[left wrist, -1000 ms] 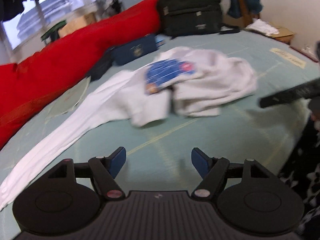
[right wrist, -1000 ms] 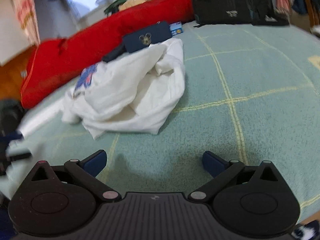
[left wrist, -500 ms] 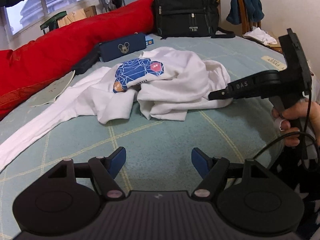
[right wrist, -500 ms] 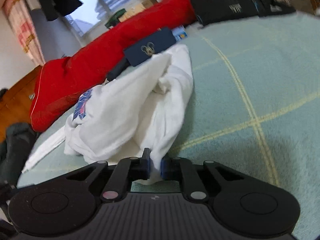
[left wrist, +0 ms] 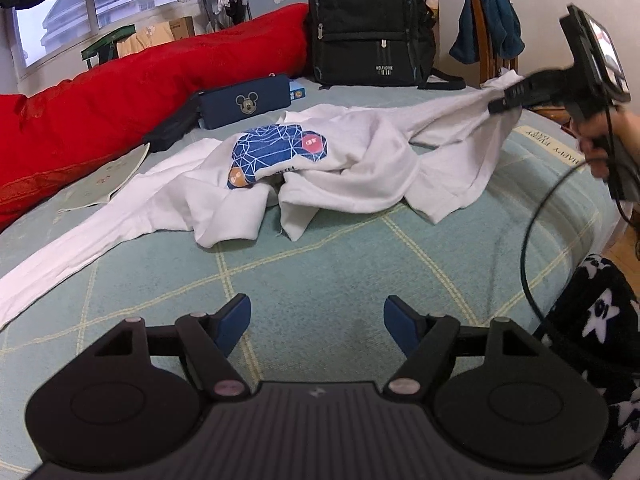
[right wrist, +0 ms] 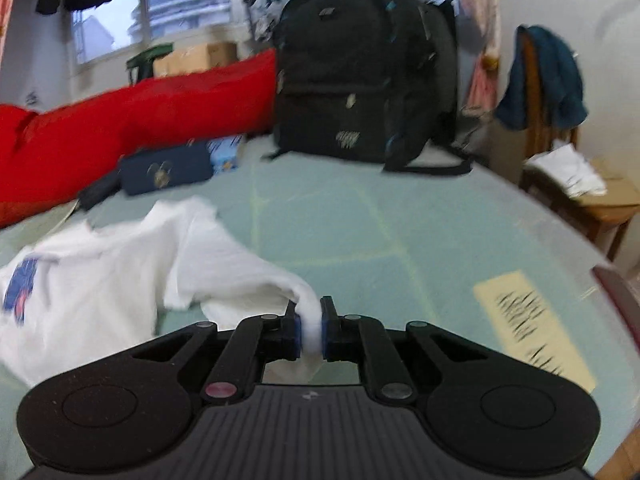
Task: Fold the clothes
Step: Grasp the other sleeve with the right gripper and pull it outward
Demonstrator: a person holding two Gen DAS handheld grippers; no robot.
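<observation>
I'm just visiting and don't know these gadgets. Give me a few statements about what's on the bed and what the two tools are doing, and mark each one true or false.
1. The right tool is shut on a fold of the white sweatshirt. True.
2. The left tool is also gripping the sweatshirt. False: it is open over the bare green bedspread, apart from the cloth.
3. A black backpack stands at the far side of the bed. True.
4. The sweatshirt lies neatly folded. False: it is crumpled, one sleeve trailing left.
5. The long cushion is yellow. False: it is red.
</observation>
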